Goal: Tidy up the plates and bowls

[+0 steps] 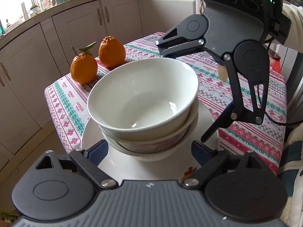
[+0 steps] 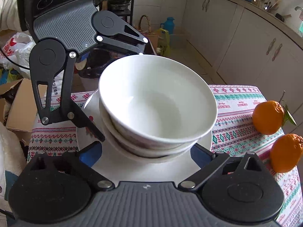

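A stack of white bowls point(image 1: 144, 98) stands on a white plate point(image 1: 121, 166) on the patterned tablecloth; it also shows in the right wrist view point(image 2: 157, 102) on the same plate point(image 2: 144, 170). My left gripper point(image 1: 149, 149) is open, its blue-padded fingers on either side of the stack's base, just above the plate. My right gripper point(image 2: 147, 151) is open too and straddles the stack from the opposite side. Each gripper shows in the other's view, the right one point(image 1: 181, 96) and the left one point(image 2: 121, 96), jaws spread around the bowls.
Two oranges point(image 1: 98, 60) sit on the table's far left corner, at the right edge in the right wrist view point(image 2: 276, 132). The cloth-covered table point(image 1: 255, 117) is small, with kitchen cabinets point(image 1: 90, 24) close behind. Bags and a cardboard box point(image 2: 20, 102) lie on the floor beyond.
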Available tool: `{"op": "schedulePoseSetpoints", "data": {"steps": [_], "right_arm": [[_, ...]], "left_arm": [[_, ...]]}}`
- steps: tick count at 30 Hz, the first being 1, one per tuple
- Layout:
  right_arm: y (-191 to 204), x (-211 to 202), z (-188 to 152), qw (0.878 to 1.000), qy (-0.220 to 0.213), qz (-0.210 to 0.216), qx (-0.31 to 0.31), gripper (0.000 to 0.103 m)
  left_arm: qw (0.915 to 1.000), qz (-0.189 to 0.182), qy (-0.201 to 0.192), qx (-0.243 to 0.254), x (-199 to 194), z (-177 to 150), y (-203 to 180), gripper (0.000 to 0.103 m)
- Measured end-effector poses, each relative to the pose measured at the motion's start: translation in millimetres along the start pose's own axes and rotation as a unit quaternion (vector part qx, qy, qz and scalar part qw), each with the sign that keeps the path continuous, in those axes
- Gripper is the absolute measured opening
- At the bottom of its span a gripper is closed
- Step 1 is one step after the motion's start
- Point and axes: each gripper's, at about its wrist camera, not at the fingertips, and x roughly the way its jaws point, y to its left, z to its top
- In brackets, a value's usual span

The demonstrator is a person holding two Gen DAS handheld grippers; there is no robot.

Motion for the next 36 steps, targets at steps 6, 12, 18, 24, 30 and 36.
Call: {"op": "schedulePoseSetpoints", "data": {"steps": [6,12,18,24,30,36], "right_arm": [[19.8,-30.5,-12.5,0.997,-0.008,-0.062,0.042,0.103],[48.2,-71.5,-24.2,0.981,-0.035,-0.150,0.116,0.103],[80.3,-112.4,-38.8,0.942,-0.071,-0.266,0.190,0.103],[103.4,-131.1,-62.8,0.881,-0.090,-0.334,0.324,0.103],[125.9,-139.3,-79.1,0.848,-0.103,-0.354,0.380,0.103],[139.2,-141.6,-75.9,0.845,-0.104,-0.370,0.371,0.103]], "left_arm": [[0.9970,0.047,-0.044,-0.043,-31.9,-7.3,-21.1,0.102],[0.9774,0.133,-0.140,-0.087,-76.5,-7.9,-59.6,0.102],[0.9495,0.223,-0.175,-0.134,-98.2,1.8,-96.3,0.102],[0.9204,0.287,-0.138,-0.226,-98.2,11.8,-132.0,0.102],[0.8873,0.349,-0.123,-0.275,-104.2,11.4,-160.2,0.102],[0.8841,0.346,-0.127,-0.288,-106.8,9.4,-170.2,0.102]]}}
